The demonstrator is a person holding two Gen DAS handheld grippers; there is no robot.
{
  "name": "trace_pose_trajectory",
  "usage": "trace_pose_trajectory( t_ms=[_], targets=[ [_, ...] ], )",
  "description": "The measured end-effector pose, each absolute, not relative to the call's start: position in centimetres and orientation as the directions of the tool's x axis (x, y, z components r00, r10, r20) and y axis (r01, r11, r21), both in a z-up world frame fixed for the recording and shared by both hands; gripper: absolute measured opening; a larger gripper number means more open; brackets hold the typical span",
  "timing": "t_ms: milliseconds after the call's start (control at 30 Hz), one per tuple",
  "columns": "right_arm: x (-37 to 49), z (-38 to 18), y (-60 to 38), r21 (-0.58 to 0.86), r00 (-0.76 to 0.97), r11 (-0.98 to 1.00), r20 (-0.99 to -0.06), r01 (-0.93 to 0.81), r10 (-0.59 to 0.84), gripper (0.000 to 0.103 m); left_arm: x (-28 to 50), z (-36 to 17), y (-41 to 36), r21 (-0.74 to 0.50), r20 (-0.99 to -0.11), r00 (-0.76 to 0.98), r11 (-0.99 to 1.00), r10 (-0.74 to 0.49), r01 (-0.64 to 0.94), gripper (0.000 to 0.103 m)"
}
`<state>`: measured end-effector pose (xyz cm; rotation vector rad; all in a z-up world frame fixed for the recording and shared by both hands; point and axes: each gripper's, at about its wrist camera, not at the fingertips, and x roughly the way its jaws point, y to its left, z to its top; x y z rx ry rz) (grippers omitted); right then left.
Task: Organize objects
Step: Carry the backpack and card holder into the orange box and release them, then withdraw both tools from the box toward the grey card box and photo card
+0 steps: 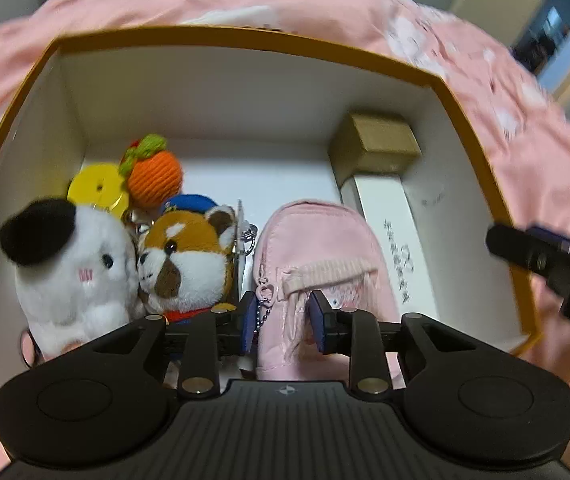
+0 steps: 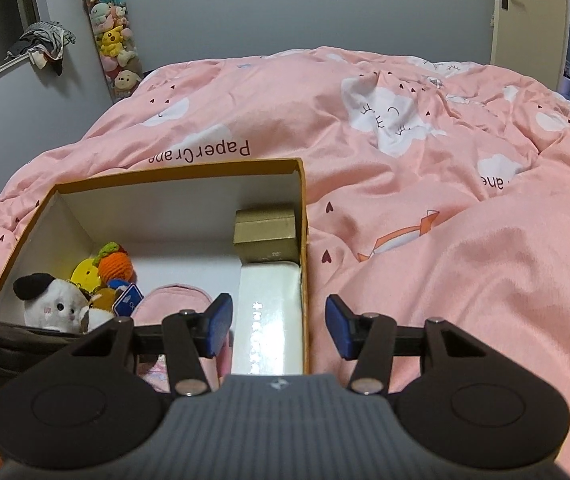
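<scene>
An orange-rimmed cardboard box (image 1: 245, 38) (image 2: 173, 172) lies open on a pink bedspread. Inside it, a pink mini-backpack pouch (image 1: 317, 240) (image 2: 173, 300) lies flat near the middle. My left gripper (image 1: 283, 320) reaches down into the box. Its blue pads straddle the pouch's front pocket and zipper chain, standing slightly apart without pressing on it. My right gripper (image 2: 279, 330) (image 1: 545, 256) hovers over the box's right wall, open, with nothing between its fingers.
Left of the pouch sit a white plush (image 1: 69, 264), a red panda plush (image 1: 189, 256), an orange knitted fruit (image 1: 155, 180) and a yellow disc (image 1: 95, 188). A gold box (image 1: 377, 140) and a long white box (image 1: 389, 232) line the right wall. The bedspread (image 2: 405, 160) spreads out around the box.
</scene>
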<state>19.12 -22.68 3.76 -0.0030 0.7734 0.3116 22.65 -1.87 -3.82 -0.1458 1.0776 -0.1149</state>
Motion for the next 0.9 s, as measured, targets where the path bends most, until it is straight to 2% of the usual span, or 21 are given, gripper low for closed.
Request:
trace_pose_trajectory(
  t_ms=[167,300,400,433,467,533,633,800,900],
  targets=[
    [18.3,4.4,-22.9,0.112,0.685,0.952,-0.671,-0.286,0.284,0.054,21.1,-2.2,-1.9,-0.138,-0.827,0.543,0.989,-0.146,0.057,0.036],
    [17.1,5.5,-23.4,0.149,0.691,0.938,-0.641,-0.314,0.334,0.055,17.7,1.9,-1.2,-0.144,-0.714,0.681,0.986,-0.163,0.085,0.049],
    [15.8,6.4,-23.6,0.193,0.682,0.913,-0.614,-0.358,0.398,0.055,15.0,4.3,-0.8,-0.133,-0.64,0.75,0.985,-0.167,0.106,0.05],
    [15.1,6.7,-23.5,0.194,0.684,0.906,-0.601,-0.377,0.413,0.059,14.1,4.8,-0.7,-0.13,-0.627,0.76,0.985,-0.17,0.113,0.051],
    [14.4,7.0,-23.5,0.189,0.689,0.899,-0.586,-0.395,0.426,0.07,13.2,5.1,-0.5,-0.128,-0.617,0.767,0.984,-0.177,0.124,0.052],
    [12.9,7.4,-23.3,0.178,0.695,0.886,-0.561,-0.428,0.449,0.08,11.6,5.3,-0.5,-0.108,-0.621,0.762,0.983,-0.183,0.147,0.06],
    [11.1,7.3,-22.7,0.167,0.666,0.865,-0.575,-0.473,0.475,0.081,9.6,4.8,-0.5,-0.101,-0.632,0.756,0.985,-0.173,0.14,0.064],
    [9.7,4.6,-21.6,0.157,0.597,0.846,-0.644,-0.509,0.479,0.082,8.0,2.4,-0.1,-0.052,-0.685,0.722,0.995,-0.098,0.086,0.065],
    [9.4,2.7,-21.2,0.152,0.567,0.843,-0.677,-0.516,0.469,0.082,7.9,1.2,0.7,-0.077,-0.725,0.678,0.992,-0.121,0.095,0.065]
  ],
)
